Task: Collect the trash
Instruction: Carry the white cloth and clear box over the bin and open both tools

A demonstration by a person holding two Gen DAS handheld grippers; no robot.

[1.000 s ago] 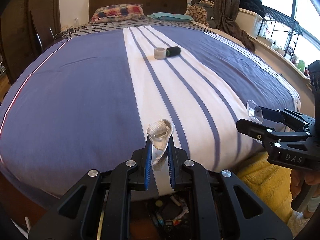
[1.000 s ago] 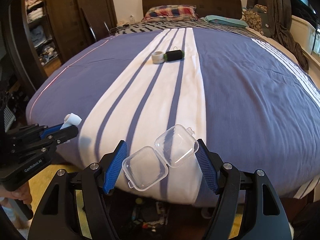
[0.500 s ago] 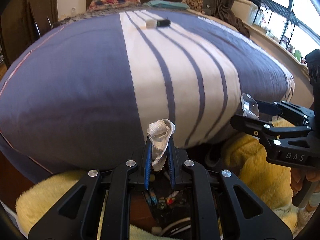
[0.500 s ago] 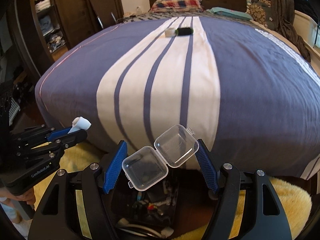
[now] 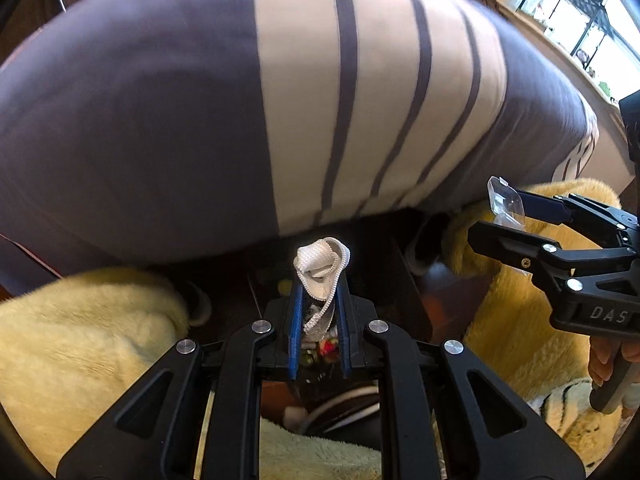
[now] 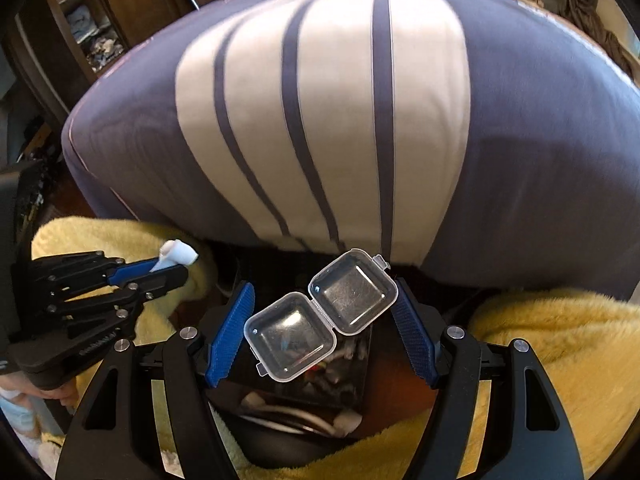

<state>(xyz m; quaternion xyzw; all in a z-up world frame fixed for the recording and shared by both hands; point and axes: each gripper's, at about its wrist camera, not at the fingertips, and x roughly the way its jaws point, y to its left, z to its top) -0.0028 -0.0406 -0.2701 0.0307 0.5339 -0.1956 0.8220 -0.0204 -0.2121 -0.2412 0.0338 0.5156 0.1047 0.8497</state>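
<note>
White woven strap scrap (image 5: 320, 268), crumpled, loop at top, tail hanging down, pinched between the blue pads (image 5: 295, 320), above the dark bin (image 6: 352, 384) at the bed foot. Clear hinged plastic box (image 6: 320, 314), open flat, both halves empty, tilted diagonally, clamped across its ends, also over the bin. Bin holds mixed small litter.

A home bedroom: a bed (image 6: 520, 128) under a blue-and-white striped cover fills the frame, a wooden wardrobe (image 6: 132, 4) with folded clothes stands upper left, and a yellow fluffy rug (image 6: 560, 352) lies below.
</note>
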